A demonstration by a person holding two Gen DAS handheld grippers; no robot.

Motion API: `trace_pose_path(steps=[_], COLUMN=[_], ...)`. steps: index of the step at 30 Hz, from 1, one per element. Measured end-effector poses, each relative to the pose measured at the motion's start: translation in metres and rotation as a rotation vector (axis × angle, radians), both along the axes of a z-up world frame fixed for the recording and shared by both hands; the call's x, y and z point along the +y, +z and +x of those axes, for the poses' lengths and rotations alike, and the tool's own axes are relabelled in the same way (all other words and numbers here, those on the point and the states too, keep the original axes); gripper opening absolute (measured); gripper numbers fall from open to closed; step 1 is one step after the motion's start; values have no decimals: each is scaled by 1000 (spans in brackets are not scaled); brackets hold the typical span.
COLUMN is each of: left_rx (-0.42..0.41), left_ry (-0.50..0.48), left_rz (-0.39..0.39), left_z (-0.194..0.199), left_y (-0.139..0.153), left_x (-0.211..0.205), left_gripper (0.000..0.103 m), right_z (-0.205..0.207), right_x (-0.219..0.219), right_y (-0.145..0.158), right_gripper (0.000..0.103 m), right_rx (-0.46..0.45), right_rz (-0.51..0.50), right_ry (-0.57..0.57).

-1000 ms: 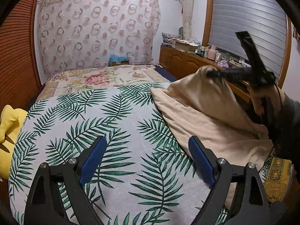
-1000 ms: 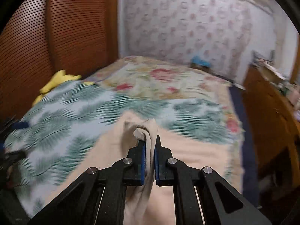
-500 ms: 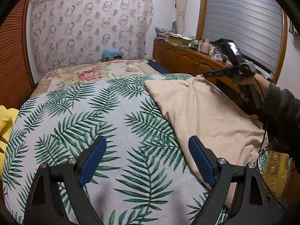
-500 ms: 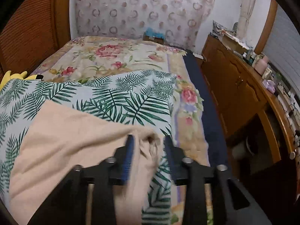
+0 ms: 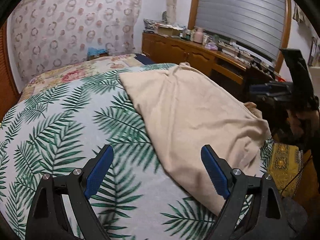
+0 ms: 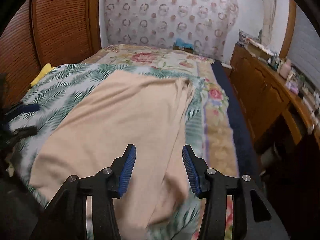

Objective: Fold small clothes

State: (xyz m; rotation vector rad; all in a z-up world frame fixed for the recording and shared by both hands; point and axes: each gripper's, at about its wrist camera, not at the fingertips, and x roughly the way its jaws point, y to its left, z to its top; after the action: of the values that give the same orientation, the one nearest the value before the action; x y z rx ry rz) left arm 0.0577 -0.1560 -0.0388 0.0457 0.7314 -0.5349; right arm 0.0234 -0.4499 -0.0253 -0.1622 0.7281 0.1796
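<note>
A beige garment (image 5: 186, 108) lies spread on the palm-leaf sheet (image 5: 66, 124) toward the bed's right side; it also shows in the right wrist view (image 6: 120, 116), with a fold running along its right edge. My left gripper (image 5: 158, 170) is open and empty, above the sheet beside the garment's near left edge. My right gripper (image 6: 159, 170) is open and empty, above the garment's near end. The right gripper also shows in the left wrist view (image 5: 280, 94) at the far right, beyond the garment's edge.
A floral bedspread (image 6: 160, 58) covers the far part of the bed. A wooden cabinet (image 6: 264, 92) with clutter on top runs along the right wall. A yellow item (image 6: 43, 73) lies at the bed's left edge by the wooden sliding doors (image 6: 60, 24).
My right gripper opened and let go of the beige garment, which dropped flat onto the bed. The right gripper then drew back to the near end of the garment.
</note>
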Motion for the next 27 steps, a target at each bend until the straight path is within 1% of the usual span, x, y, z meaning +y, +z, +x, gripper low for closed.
trace_pose_path(steps=[1,2,5,8,9,10,11,12,13,15,17,19,22,27], left_rx=[8,14,29,54,57,59,64,68,72,83,89,90,97,102], left_ry=[-11,-18,-27,-42,-45,-46,-48,-51,-53,-59,-65,-70,-82,-78], left_rz=[6,10,20,23,31,37,42,45,48,54,62,71,78,78], left_z=[-2,-3,-6,-8,-9,-10,-10,-12,-12,-15,-17,-19,-23,-23], left_y=[-1,-2,-4,-8,-9,-10,-11,-13,-13,-15,-15,-14,-15,-16], left_x=[-3,-5,-9,-15,-17,-18,-19,-20,-21,-23,-24,-25,-28,-28], left_gripper=[90,90,90,90,90,90,90,90,90,90,90,89,89,89], right_z=[-8,-16,-26,-23,-18,-19,-20,-24,-23,-25,-34,-41,-41,-39], right_x=[-1,-5,-11,-16,-16,-17,-18,-16,-15,-12,-20,-28,-37,-29], right_y=[-6,-4,-11,-10,-9,-9,-9,-8,-9,-9,-1,4,6,4], right_gripper=[50,50,50,49,43,32,28,22,10,4,2,2,2,2], right_rx=[16,28,64,79,82,82,82,78,74,37,0,-13,-8,-2], right_rz=[7,9,12,40,43,46,46,44,45,56,61,59,46,36], right_ry=[-1,-1,9,26,31,37,48,55,63,63,33,15,-9,-17])
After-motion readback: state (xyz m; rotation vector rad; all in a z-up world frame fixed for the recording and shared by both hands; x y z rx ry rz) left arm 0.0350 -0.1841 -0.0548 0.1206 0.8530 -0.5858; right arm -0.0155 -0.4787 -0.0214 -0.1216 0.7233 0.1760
